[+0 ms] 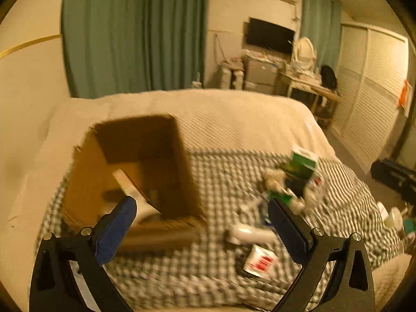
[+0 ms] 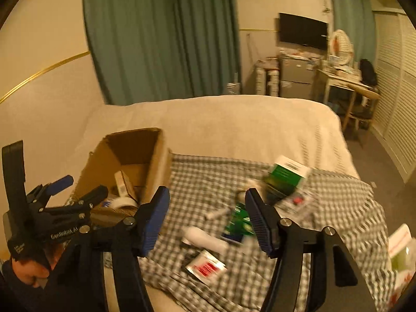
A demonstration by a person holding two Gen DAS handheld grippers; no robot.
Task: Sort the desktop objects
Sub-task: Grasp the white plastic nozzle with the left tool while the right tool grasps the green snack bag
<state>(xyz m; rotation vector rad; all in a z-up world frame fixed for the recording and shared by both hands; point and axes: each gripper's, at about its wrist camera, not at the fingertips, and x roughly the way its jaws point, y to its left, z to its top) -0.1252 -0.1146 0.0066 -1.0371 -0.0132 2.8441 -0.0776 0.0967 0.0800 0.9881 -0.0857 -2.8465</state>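
Wide-open left tongs above cardboard box on checked cloth.

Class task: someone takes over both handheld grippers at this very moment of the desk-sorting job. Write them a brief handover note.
Left gripper: open, empty, near the cardboard box.
Right gripper: open, nothing between the fingers, over the loose items.
Box stands on the checked cloth on the bed, left of the pile.
Done: a few items are already in the box, among them a pale carton.
Left on the cloth: green box, white tube, red-and-white sachet, a green packet and some blurred small pieces.
Next, probably: pick any loose item and carry it to the box.
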